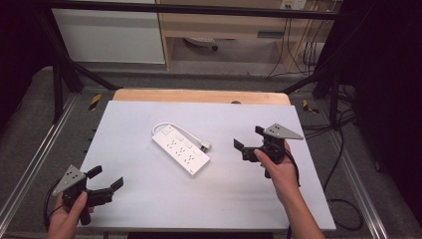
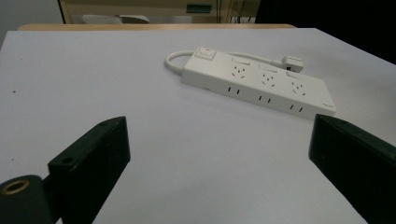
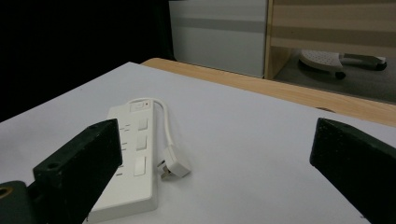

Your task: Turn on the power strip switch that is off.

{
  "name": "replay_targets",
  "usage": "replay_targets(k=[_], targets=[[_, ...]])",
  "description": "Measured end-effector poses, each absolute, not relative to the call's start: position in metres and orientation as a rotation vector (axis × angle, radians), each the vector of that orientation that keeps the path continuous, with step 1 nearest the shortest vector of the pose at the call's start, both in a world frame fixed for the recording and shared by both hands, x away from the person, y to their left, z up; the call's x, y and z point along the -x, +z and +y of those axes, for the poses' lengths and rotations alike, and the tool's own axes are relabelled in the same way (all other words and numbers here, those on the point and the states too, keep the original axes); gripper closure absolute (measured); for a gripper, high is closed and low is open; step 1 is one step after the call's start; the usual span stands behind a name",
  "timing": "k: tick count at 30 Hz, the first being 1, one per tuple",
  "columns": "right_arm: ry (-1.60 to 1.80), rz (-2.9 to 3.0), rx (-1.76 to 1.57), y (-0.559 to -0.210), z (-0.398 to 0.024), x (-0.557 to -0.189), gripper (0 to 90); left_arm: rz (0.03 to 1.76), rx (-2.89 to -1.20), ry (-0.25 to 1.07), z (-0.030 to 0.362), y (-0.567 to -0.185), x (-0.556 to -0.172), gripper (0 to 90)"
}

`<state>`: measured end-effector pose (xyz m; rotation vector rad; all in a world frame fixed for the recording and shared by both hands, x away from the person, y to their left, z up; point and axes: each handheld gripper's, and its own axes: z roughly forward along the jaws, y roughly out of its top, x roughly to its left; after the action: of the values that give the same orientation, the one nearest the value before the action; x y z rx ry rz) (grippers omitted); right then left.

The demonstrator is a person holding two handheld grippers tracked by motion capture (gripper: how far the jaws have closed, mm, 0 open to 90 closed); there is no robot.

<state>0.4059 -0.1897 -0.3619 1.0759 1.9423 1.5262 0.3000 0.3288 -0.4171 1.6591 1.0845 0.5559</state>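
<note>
White power strip (image 1: 180, 150) mid-table, grippers wide apart.

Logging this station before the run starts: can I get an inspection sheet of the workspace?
Surface: white tabletop over a wooden board edge, bare apart from one item.
Job's things: white plastic power strip, lying flat mid-table; its white plug rests beside it.
Clutter: nothing seen.
Grippers: left gripper open, at the near left corner; right gripper open, right of the strip; neither touches it.
Cables: strip's white cord loops round its far end; black cables on the floor.
Surroundings: black frame rails, wooden cabinet.
</note>
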Motion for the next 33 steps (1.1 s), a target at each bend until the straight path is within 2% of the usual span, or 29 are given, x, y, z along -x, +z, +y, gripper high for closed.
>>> replay_targets(k=[33], targets=[[1.516,1.971,-1.076,-0.372,-0.155,-0.424,6.5,1.077,-1.664,0.556,0.329,-0.417,-0.3,5.4]])
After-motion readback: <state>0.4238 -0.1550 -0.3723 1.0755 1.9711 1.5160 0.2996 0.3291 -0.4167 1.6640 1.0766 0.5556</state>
